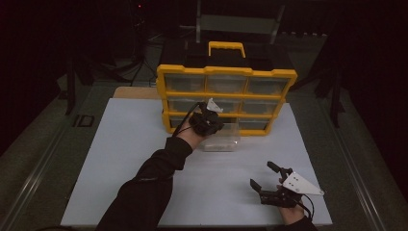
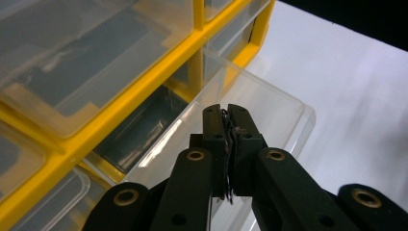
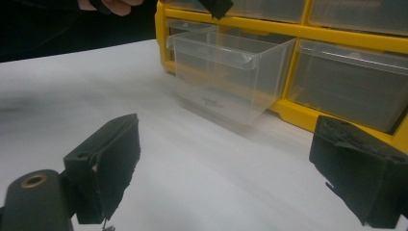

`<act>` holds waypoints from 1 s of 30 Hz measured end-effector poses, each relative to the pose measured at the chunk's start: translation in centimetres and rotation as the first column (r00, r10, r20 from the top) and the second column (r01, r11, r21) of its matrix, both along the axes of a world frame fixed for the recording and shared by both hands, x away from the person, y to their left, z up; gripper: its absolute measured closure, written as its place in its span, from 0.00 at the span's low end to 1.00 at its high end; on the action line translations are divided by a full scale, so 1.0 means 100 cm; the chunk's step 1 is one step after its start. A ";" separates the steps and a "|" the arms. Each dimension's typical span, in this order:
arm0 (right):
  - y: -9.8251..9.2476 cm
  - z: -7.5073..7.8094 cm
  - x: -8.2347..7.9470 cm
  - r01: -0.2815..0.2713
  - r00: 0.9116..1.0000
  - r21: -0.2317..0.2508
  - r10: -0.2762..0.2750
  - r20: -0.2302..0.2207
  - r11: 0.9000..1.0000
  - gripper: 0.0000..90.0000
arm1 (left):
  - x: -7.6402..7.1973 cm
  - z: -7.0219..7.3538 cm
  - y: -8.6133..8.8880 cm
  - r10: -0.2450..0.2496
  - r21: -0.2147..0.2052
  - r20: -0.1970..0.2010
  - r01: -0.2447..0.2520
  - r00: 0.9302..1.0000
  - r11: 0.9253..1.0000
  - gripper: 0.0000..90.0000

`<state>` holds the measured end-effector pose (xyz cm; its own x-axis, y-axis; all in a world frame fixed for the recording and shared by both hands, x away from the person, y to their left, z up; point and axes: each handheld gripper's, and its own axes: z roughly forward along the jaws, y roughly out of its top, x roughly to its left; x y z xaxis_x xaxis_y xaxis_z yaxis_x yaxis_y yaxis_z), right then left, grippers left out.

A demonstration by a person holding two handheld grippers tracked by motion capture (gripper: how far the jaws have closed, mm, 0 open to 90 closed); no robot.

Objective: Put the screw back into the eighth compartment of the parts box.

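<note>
A yellow-framed organizer (image 1: 226,72) with clear drawers stands upright at the back of the white sheet (image 1: 120,159). One clear, empty-looking drawer (image 1: 220,142) is pulled out of the bottom row and rests on the sheet in front. My left gripper (image 1: 207,120) hovers just above that drawer (image 2: 269,101), jaws pressed together (image 2: 224,111) with nothing visibly between them. In the right gripper view the drawer (image 3: 226,77) leans out from the frame (image 3: 346,41), with the left gripper's tip (image 3: 215,6) above its rim. My right gripper (image 1: 262,174) sits near the front right of the sheet, wide open (image 3: 231,159) and empty.
A dark case with a yellow handle (image 1: 226,48) sits behind the organizer. Stand legs (image 1: 72,86) rise at the left beyond the sheet. Bare white sheet stretches between the pulled-out drawer and the right gripper.
</note>
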<state>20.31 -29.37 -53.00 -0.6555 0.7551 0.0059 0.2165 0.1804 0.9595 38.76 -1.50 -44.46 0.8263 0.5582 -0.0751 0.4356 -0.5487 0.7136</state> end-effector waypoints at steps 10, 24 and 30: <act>-0.001 0.000 0.000 0.001 1.000 0.002 -0.001 -0.001 1.000 0.12 | 0.008 -0.013 -0.006 0.014 0.068 -0.048 -0.011 0.999 0.998 0.97; -0.001 0.001 0.000 -0.001 1.000 0.000 0.001 0.003 1.000 0.12 | 0.012 -0.023 -0.015 0.007 0.139 -0.096 0.006 0.995 0.990 0.95; -0.001 0.000 0.000 -0.002 1.000 0.000 0.002 0.004 1.000 0.12 | 0.010 -0.014 -0.012 0.028 0.095 -0.089 -0.019 0.996 0.995 0.66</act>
<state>20.30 -29.48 -52.95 -0.6569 0.7540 0.0035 0.2128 0.1809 0.9602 39.72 -2.71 -45.85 0.8050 0.5855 -0.0954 0.5095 -0.6001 0.6166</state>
